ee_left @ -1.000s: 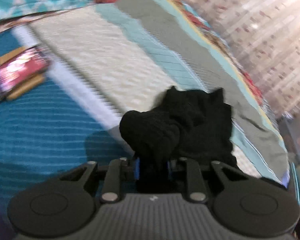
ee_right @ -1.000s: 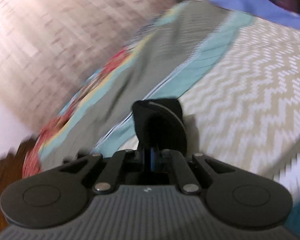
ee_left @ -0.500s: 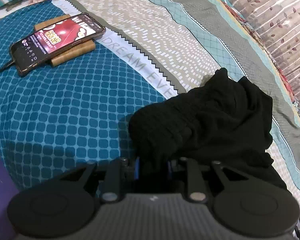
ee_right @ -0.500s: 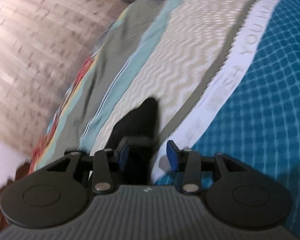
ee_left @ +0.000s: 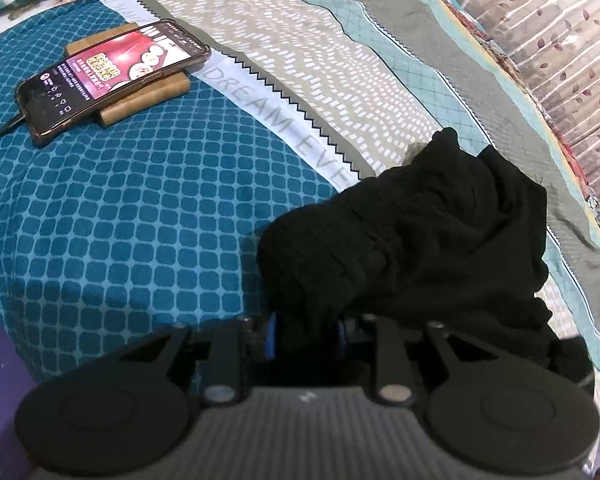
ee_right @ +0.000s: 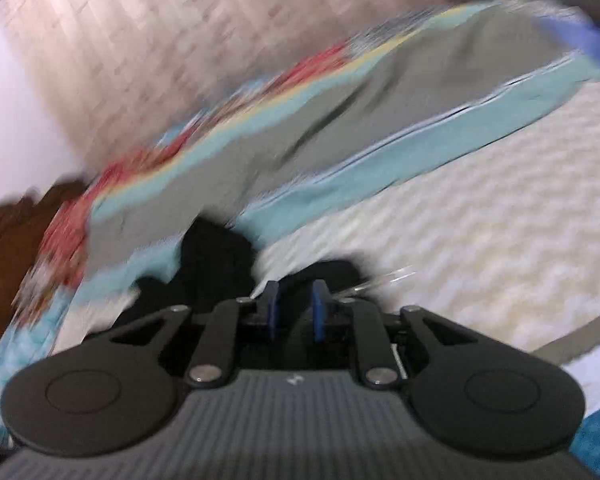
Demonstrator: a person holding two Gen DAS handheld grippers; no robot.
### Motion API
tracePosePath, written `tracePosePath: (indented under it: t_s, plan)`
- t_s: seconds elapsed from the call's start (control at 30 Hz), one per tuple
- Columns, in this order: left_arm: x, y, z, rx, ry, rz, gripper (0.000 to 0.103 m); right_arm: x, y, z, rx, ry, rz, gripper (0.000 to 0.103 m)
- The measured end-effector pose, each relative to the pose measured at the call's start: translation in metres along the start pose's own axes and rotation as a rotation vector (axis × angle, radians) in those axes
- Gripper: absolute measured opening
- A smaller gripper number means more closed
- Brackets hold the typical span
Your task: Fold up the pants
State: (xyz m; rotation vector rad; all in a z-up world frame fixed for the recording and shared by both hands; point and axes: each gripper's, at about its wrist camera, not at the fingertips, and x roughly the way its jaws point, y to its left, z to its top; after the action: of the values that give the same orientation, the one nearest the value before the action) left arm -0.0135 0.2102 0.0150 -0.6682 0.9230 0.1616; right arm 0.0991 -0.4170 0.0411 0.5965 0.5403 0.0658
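Note:
The black pants (ee_left: 428,232) lie bunched on the patterned bedspread (ee_left: 120,208). My left gripper (ee_left: 305,338) is shut on a thick fold of the black cloth at its near edge, low over the bed. In the blurred right wrist view, my right gripper (ee_right: 294,306) has its blue pads (ee_right: 272,308) apart with nothing between them. Black cloth (ee_right: 216,252) lies just ahead and to the left of it.
A phone (ee_left: 108,72) with a lit screen rests on a wooden block (ee_left: 148,98) at the far left of the bed. A leaf-patterned curtain (ee_left: 560,28) hangs beyond the bed's far edge. A brown wooden floor (ee_right: 12,240) shows at the left.
My right gripper has opened and let go of the pants, then swung away. My left gripper has kept its hold and lowered the cloth onto the bed.

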Motion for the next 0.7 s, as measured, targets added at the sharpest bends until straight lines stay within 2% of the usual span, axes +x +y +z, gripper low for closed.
tracePosePath:
  t_s: [0.1, 0.13, 0.17, 0.23, 0.33, 0.37, 0.4, 0.43, 0.5, 0.57, 0.7]
  plan:
    - [-0.001, -0.001, 0.0, 0.01, -0.001, 0.005, 0.025, 0.007, -0.041, 0.004, 0.114, 0.026, -0.052, 0.024]
    - [-0.001, -0.002, 0.0, 0.012, -0.003, 0.009, 0.025, 0.013, -0.049, 0.003, 0.139, 0.052, -0.061, 0.032]
    - [-0.001, -0.003, 0.0, 0.016, -0.005, 0.014, 0.025, 0.015, -0.05, 0.0, 0.146, 0.077, -0.072, 0.048]
    - [-0.001, -0.005, -0.001, 0.024, -0.008, 0.024, 0.025, 0.022, -0.051, -0.004, 0.146, 0.101, -0.063, 0.063]
    - [-0.003, -0.007, -0.002, 0.03, -0.009, 0.029, 0.025, 0.041, -0.061, -0.012, 0.272, 0.179, -0.005, 0.066]
    - [-0.004, -0.007, -0.002, 0.03, -0.009, 0.027, 0.025, 0.046, -0.064, -0.021, 0.321, 0.204, 0.006, 0.062]
    - [-0.005, -0.007, -0.002, 0.031, -0.009, 0.026, 0.024, 0.047, -0.063, -0.028, 0.328, 0.208, 0.014, 0.05]
    - [-0.006, -0.007, -0.002, 0.036, -0.011, 0.025, 0.024, 0.041, -0.066, -0.032, 0.295, 0.212, 0.01, 0.018]
    - [-0.011, -0.01, -0.001, 0.052, -0.025, 0.017, 0.022, 0.023, -0.06, -0.025, 0.219, 0.15, -0.049, 0.017]
    - [-0.019, -0.013, -0.001, 0.076, -0.05, 0.006, 0.022, -0.006, -0.056, -0.009, 0.164, 0.017, -0.082, 0.017]
    - [-0.031, -0.015, -0.003, 0.082, -0.065, -0.02, 0.022, -0.089, -0.083, 0.017, 0.149, -0.224, -0.243, 0.016]
